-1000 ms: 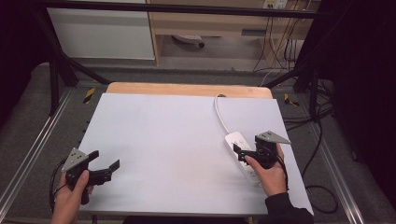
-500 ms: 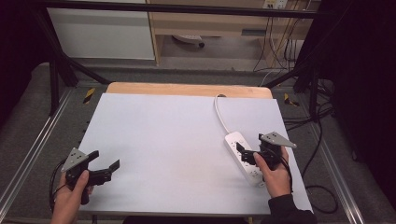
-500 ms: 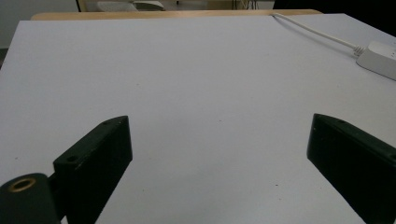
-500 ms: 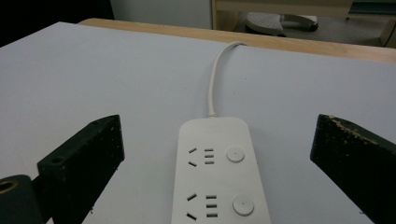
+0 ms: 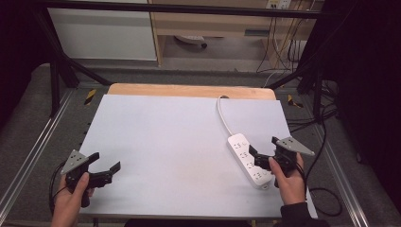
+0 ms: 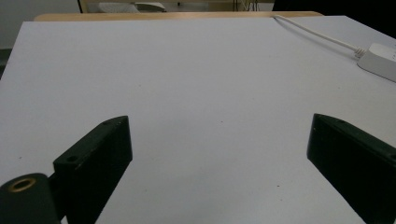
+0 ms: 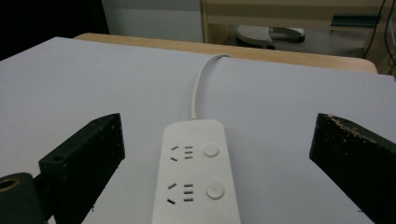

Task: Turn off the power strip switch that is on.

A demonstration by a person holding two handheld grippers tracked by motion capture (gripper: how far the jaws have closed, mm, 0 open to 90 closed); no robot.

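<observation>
Near the right edge of the bench [image 5: 165, 127], the right gripper [image 5: 260, 157] has slid back toward the person. A second ago it sat over the middle of the white power strip [image 5: 250, 160]. Now it hangs over the near end of the strip, with its jaws spread wide, one on each side, not touching it. The strip has stayed where it was, lying flat by the right edge, with its white cord [image 5: 224, 116] running to the far edge.

By the near left corner, the left gripper [image 5: 108, 169] has hardly moved. Its jaws are spread wide over bare bench, holding nothing.

From above, the right hand [image 5: 289, 182] hides the near end of the strip. In the right gripper view, the strip [image 7: 196, 177] is cut off at the bottom. In the left gripper view, only a corner of the strip [image 6: 380, 58] peeks in.
</observation>
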